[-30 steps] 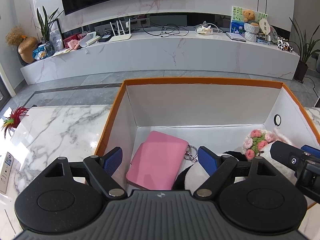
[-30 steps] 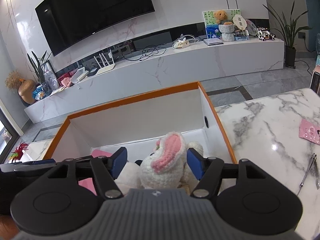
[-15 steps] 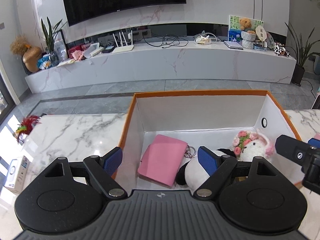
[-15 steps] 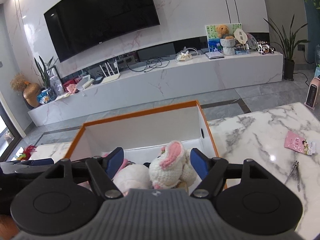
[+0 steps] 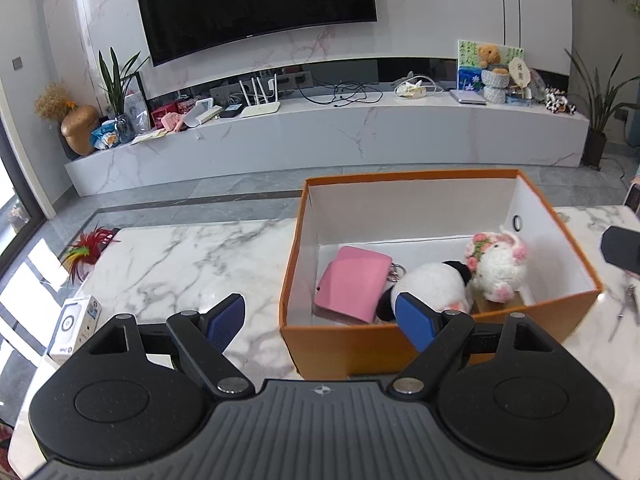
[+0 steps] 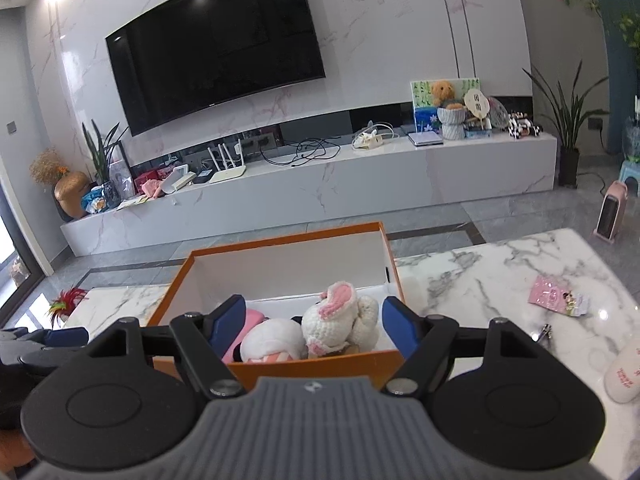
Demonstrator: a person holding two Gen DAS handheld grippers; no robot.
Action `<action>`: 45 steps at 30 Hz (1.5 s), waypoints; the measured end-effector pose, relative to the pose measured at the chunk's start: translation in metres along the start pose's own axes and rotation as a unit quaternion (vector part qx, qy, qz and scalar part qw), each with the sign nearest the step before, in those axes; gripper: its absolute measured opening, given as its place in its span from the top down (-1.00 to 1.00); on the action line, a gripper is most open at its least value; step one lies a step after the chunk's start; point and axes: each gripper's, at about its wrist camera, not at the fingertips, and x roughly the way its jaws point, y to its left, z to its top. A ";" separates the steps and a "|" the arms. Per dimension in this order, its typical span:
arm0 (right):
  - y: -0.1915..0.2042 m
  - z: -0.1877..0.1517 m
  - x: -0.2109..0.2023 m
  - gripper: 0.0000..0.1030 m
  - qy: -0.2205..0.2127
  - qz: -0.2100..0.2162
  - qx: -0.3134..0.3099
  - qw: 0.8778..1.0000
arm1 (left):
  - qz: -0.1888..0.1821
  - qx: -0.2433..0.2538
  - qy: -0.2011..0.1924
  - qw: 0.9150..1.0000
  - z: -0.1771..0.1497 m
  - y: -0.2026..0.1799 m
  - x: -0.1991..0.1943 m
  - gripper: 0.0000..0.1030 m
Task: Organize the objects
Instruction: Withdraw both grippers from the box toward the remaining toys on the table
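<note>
I take the box as my landmark; it sits on the marble table, open-topped, orange outside and white inside.

Nearest me, my left gripper hangs above the box's near-left corner, jaws apart and empty. My right gripper sits over the box's near wall; its jaws have just been opening and stand apart with nothing between the pads, the toys lying beyond them.

Inside the box, against the near wall, lies the panda plush: soft and light, I judge, so a pinch across the round body would hold, though it will squash. Just left of it is the pink wallet, leaning on the box's left side with a key ring towards the panda. It looks flat and fairly stiff; I would take it by a long edge, not the ring. Right of the panda, touching it, stands the crochet bunny on something brown I cannot identify. Yarn grips well and gives; the body is the place, not the ears.

Outside the box, to its right, lie a metal tool, slim, hard and likely slippery, best pinched across its middle, and further out a pink packet, thin and flimsy. Left of the box are a small carton, rigid, easy by its sides, and a feather toy, fragile.
</note>
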 end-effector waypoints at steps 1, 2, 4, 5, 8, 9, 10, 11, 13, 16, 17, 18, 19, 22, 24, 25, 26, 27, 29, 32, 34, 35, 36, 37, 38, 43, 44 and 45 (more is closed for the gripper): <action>0.003 0.000 -0.005 -0.49 -0.001 0.001 -0.007 1.000 | -0.002 0.000 -0.002 1.000 -0.001 0.001 -0.005 -0.90; 0.006 0.000 -0.008 -0.49 -0.003 0.001 -0.014 1.000 | -0.003 0.000 -0.004 1.000 -0.001 0.002 -0.010 -0.90; 0.013 -0.001 -0.016 -0.51 -0.005 0.001 -0.031 1.000 | 0.000 0.003 -0.010 1.000 -0.002 0.002 -0.020 -0.90; 0.016 -0.002 -0.020 -0.52 -0.006 0.000 -0.038 0.999 | -0.001 0.004 -0.012 1.000 -0.002 0.002 -0.024 -0.90; 0.025 -0.006 -0.030 -0.52 -0.010 -0.004 -0.059 0.998 | -0.007 -0.002 -0.017 1.000 -0.003 0.006 -0.035 -0.90; 0.026 -0.008 -0.033 -0.52 -0.010 -0.005 -0.064 0.998 | -0.007 -0.004 -0.019 1.000 -0.005 0.008 -0.038 -0.90; 0.028 -0.010 -0.036 -0.53 -0.009 -0.005 -0.068 0.998 | -0.006 -0.006 -0.021 1.000 -0.007 0.011 -0.041 -0.90; 0.028 -0.011 -0.038 -0.53 -0.008 -0.004 -0.070 0.997 | -0.004 -0.006 -0.020 1.000 -0.009 0.012 -0.043 -0.90; 0.029 -0.012 -0.042 -0.53 -0.006 -0.004 -0.076 0.997 | -0.004 -0.005 -0.016 1.000 -0.015 0.014 -0.045 -0.90; 0.029 -0.014 -0.048 -0.54 -0.006 -0.007 -0.083 0.997 | -0.001 -0.001 -0.009 1.000 -0.026 0.016 -0.046 -0.90; 0.028 -0.016 -0.050 -0.54 -0.006 -0.007 -0.084 0.996 | 0.000 0.000 -0.009 1.000 -0.030 0.017 -0.047 -0.90; 0.028 -0.018 -0.052 -0.54 -0.005 -0.007 -0.086 0.996 | 0.001 -0.002 -0.007 1.000 -0.034 0.018 -0.047 -0.90; 0.028 -0.020 -0.053 -0.55 -0.004 -0.006 -0.087 0.996 | 0.002 -0.002 -0.004 1.000 -0.038 0.019 -0.048 -0.90; 0.028 -0.028 -0.056 -0.55 0.002 -0.003 -0.092 0.996 | -0.001 0.003 0.002 1.000 -0.046 0.021 -0.049 -0.90; 0.029 -0.035 -0.059 -0.55 0.007 -0.002 -0.100 0.995 | 0.002 0.007 0.003 1.000 -0.052 0.021 -0.052 -0.90; 0.029 -0.037 -0.059 -0.55 0.009 -0.002 -0.104 0.995 | 0.002 0.010 0.003 1.000 -0.055 0.021 -0.052 -0.90; 0.028 -0.042 -0.060 -0.55 0.013 -0.001 -0.107 0.994 | 0.001 0.012 0.003 1.000 -0.057 0.022 -0.053 -0.90; 0.028 -0.047 -0.062 -0.55 0.016 0.001 -0.110 0.994 | 0.000 0.014 0.005 1.000 -0.060 0.022 -0.054 -0.90; 0.026 -0.058 -0.063 -0.56 0.022 0.004 -0.109 0.994 | -0.006 0.019 0.008 1.000 -0.066 0.022 -0.054 -0.90; 0.027 -0.074 -0.061 -0.56 0.039 0.008 -0.118 0.992 | -0.010 0.021 0.013 1.000 -0.077 0.022 -0.053 -0.90; 0.028 -0.081 -0.059 -0.56 0.049 0.009 -0.128 0.990 | -0.012 0.027 0.017 0.999 -0.084 0.021 -0.051 -0.90; 0.029 -0.085 -0.058 -0.56 0.052 0.012 -0.133 0.990 | -0.015 0.031 0.021 0.999 -0.088 0.020 -0.049 -0.90; 0.028 -0.088 -0.059 -0.56 0.055 0.015 -0.135 0.989 | -0.021 0.035 0.025 0.999 -0.091 0.020 -0.046 -0.90; 0.027 -0.091 -0.059 -0.56 0.057 0.019 -0.136 0.989 | -0.027 0.038 0.030 0.998 -0.093 0.019 -0.044 -0.90; 0.025 -0.094 -0.059 -0.56 0.059 0.023 -0.136 0.989 | -0.034 0.039 0.036 0.998 -0.097 0.020 -0.041 -0.90; 0.014 -0.107 -0.058 -0.57 0.078 0.034 -0.134 0.987 | -0.042 0.035 0.053 0.997 -0.108 0.028 -0.028 -0.90; 0.011 -0.110 -0.057 -0.57 0.083 0.035 -0.134 0.987 | -0.045 0.031 0.057 0.997 -0.110 0.030 -0.026 -0.90; 0.009 -0.111 -0.056 -0.58 0.087 0.035 -0.132 0.987 | -0.049 0.026 0.063 0.996 -0.111 0.034 -0.023 -0.90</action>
